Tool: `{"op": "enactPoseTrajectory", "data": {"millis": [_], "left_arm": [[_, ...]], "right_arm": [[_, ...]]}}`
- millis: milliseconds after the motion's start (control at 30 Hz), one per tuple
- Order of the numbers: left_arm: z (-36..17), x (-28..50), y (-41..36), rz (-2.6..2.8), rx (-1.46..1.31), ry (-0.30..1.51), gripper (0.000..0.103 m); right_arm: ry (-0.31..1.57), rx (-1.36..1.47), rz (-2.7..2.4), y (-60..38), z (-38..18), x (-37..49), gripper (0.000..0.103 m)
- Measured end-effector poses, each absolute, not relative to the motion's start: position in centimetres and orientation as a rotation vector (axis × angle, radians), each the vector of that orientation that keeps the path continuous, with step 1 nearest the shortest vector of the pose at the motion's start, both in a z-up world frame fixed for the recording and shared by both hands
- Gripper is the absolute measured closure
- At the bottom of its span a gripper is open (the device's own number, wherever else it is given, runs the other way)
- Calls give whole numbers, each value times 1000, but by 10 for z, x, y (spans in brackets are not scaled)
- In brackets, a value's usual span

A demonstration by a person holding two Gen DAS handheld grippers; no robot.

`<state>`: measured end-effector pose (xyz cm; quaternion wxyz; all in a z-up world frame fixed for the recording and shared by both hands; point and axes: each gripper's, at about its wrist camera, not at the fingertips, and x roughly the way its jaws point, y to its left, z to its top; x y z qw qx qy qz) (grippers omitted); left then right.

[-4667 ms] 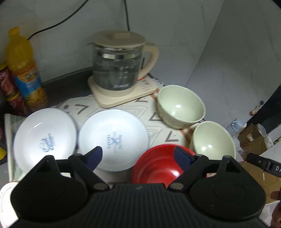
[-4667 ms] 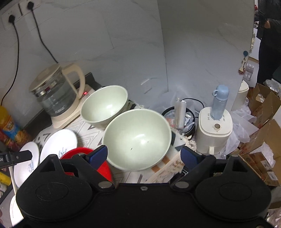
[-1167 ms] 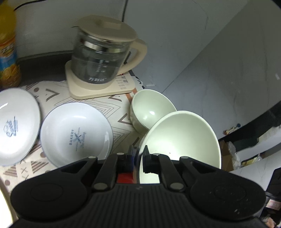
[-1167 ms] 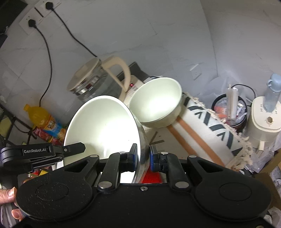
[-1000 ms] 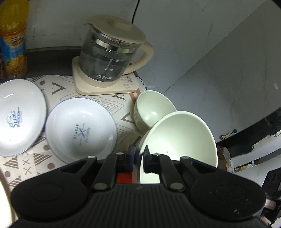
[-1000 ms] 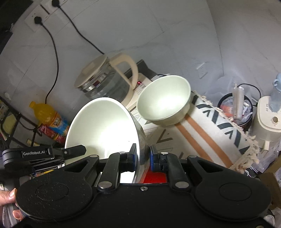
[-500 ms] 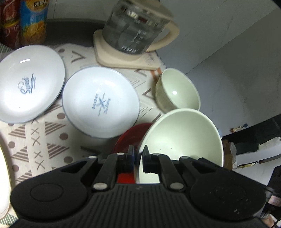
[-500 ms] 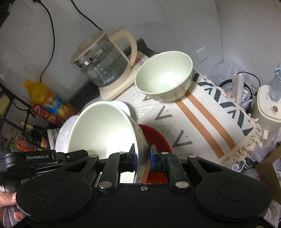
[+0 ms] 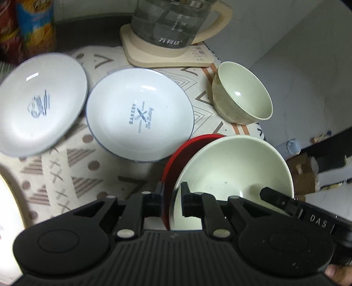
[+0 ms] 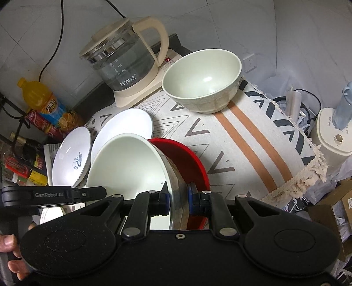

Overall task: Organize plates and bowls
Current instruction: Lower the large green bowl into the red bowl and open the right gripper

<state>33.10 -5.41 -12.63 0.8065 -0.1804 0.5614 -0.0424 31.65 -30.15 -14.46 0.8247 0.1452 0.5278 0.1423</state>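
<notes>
- In the left wrist view, at the upper left corner, the blurred bottoms of drink bottles [image 9: 33, 24] stand at the back of a dark counter.
- Below them at the left edge a white plate printed "Sweet" [image 9: 39, 105] lies on a patterned cloth [image 9: 72, 176].
- Just to its right, in the centre left of the frame, lies a second white plate printed "Bakery" [image 9: 140, 114]; whether the two rims touch I cannot tell.
- At top centre a glass kettle [image 9: 173, 19] with a cream handle sits on its cream base.
- At the right of centre a small pale green bowl [image 9: 242, 94] stands on the cloth, apart from the plates.
- At lower centre the left gripper [image 9: 172, 198] straddles the near rims of a red bowl [image 9: 176, 162] and of a large pale green bowl [image 9: 233, 171] nested inside it and tilted; its jaws are opening, with both rims still between them.
- At the lower right the other tool's finger reaches into the large bowl.
- In the right wrist view, at the left edge, a hand [image 10: 11, 255] grips the left tool.
- At lower centre the right gripper [image 10: 178, 193] is clamped on the large bowl's near wall, one pad inside and one outside.
- At the far right a cream appliance [image 10: 330, 136] with a blue bottle on top stands beyond the cloth's fringed edge.
</notes>
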Motion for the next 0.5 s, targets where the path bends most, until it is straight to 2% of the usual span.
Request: {"op": "enactPoseTrajectory", "data": {"millis": [100,200,267,300,500], "left_arm": [[-121,332,-49,-87,-387,1195,87],[-114,331,-46,-69,-378,1178,79],[-111,330,-43,-49,-373,1167,68],[-112,330,-42,-46,-370,1163,66],[-128,329,-41,-30,-409,1198,64]], "right_arm": [[1126,304,304,-301,-146,317,88],[1123,284,299,-298,-147,318,88],[1120,267,294,-296,-147,318,88],[1119,260,292,-296,-147,318,88],[1129,222,277,-293,-152,320,88]]}}
